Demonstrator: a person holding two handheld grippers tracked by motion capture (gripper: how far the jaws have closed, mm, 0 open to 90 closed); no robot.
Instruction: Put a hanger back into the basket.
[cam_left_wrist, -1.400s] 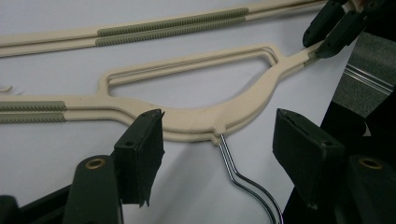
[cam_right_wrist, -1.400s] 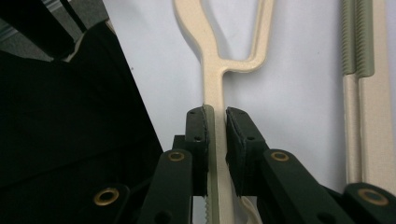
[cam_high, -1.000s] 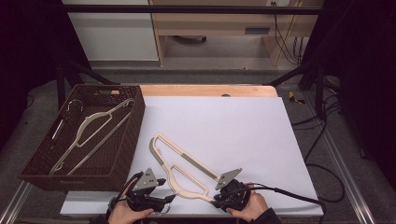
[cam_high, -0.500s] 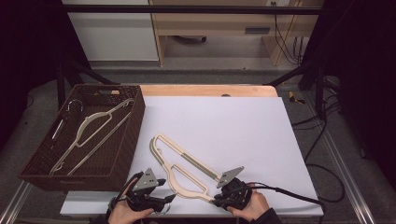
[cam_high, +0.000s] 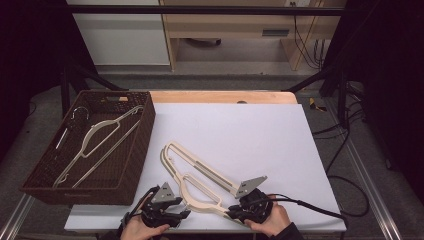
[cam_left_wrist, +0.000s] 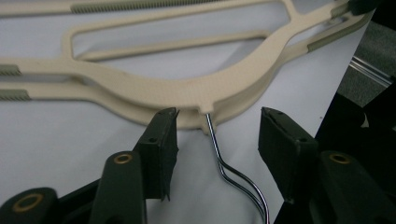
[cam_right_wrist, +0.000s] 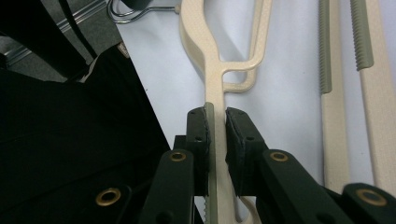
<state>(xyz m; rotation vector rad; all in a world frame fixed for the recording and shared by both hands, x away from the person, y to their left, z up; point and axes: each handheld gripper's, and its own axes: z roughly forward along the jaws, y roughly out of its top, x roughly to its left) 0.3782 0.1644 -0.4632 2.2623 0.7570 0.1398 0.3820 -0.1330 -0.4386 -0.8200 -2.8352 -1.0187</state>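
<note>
Right gripper (cam_right_wrist: 215, 121) clamps a cream hanger's (cam_high: 200, 186) arm; left gripper (cam_left_wrist: 217, 128), jaws closing, straddles its hook (cam_left_wrist: 224, 161) ungripped. Transfer to basket (cam_high: 132, 165) outstanding.

The hanger (cam_right_wrist: 212, 74) pinched between the black jaws of the right gripper (cam_right_wrist: 215, 122) is cream with a grey-green ridged strip. Between the black pads of the left gripper (cam_left_wrist: 217, 116) runs its shiny silver hook (cam_left_wrist: 233, 172), over a white table (cam_high: 250, 130). Off to the left gripper's side sits a dark brown woven basket (cam_high: 137, 150).
</note>
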